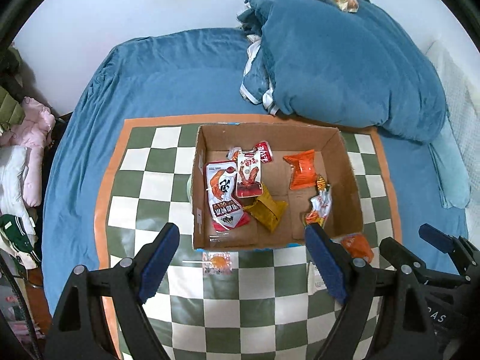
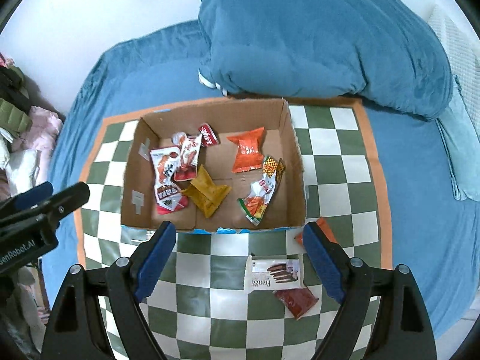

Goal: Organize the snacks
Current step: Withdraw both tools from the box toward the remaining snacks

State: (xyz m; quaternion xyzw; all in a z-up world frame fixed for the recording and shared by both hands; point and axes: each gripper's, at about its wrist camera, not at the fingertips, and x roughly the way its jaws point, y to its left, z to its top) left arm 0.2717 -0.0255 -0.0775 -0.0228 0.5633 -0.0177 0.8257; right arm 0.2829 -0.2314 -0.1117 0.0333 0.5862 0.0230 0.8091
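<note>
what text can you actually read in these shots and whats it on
"Franzzi": white wafer packet on the checkered mat, printed sideways.
"GenRobot.AI", first letter cut off: body of the left gripper.
"AS", partial: body of the right gripper.
Print on the snack packets in the cardboard box: too blurred to read.

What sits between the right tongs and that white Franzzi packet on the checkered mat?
Nothing visible. The Franzzi packet lies flat on the checkered mat, in the open just below the gap of the open right tongs. A dark red packet touches its near corner, not covering it.

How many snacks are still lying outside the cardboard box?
4: orange lollipop by the box's front wall, small orange packet at its front corner, white Franzzi wafer bar, dark red pouch. Others may be hidden.
</note>
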